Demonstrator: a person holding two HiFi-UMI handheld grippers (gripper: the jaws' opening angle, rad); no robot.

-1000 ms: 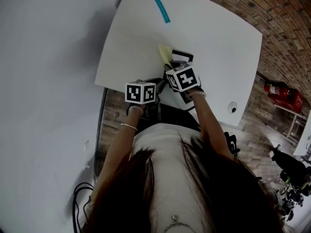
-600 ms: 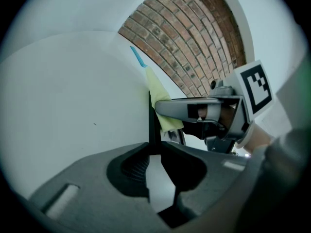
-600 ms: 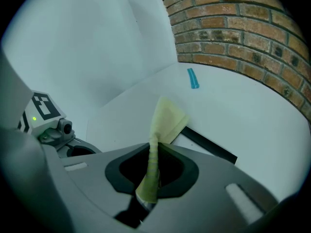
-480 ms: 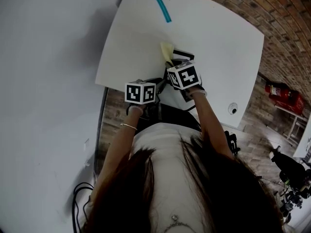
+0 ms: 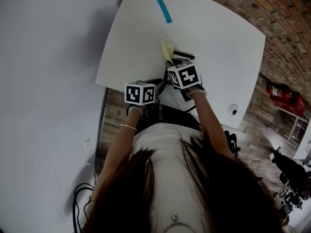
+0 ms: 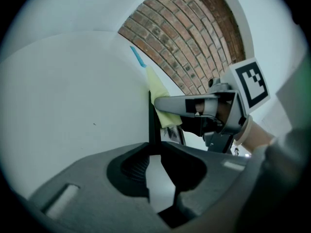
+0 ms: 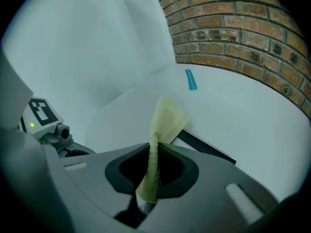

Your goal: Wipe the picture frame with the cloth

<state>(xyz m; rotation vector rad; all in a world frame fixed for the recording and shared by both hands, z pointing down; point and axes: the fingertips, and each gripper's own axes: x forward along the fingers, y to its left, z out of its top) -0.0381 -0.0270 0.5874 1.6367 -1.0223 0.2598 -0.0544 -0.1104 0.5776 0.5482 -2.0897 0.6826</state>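
**Picture frame** point(image 7: 206, 148): thin and black-edged, sitting at the near side of the white counter point(image 5: 218, 42), just ahead of the person. Whether it is lying flat or tipped up off the surface is hard to judge from here.

**Left tongs** point(image 6: 154, 149): gripping the frame's near edge. The jaws are standing narrow, with the dark rim running straight between them.

**Right tongs** point(image 7: 153, 149): pinching a pale yellow cloth point(image 7: 167, 120). The jaws are pressing together on its twisted middle. The loose upper end is fanning out beyond the tips and touching the frame's black rim, while a short tail is hanging down behind the jaws.

**Blue strip** point(image 5: 162, 8): lying alone at the far side of the counter, well apart from the frame.

**Brick wall** point(image 7: 243, 28): standing behind the counter's far edge.
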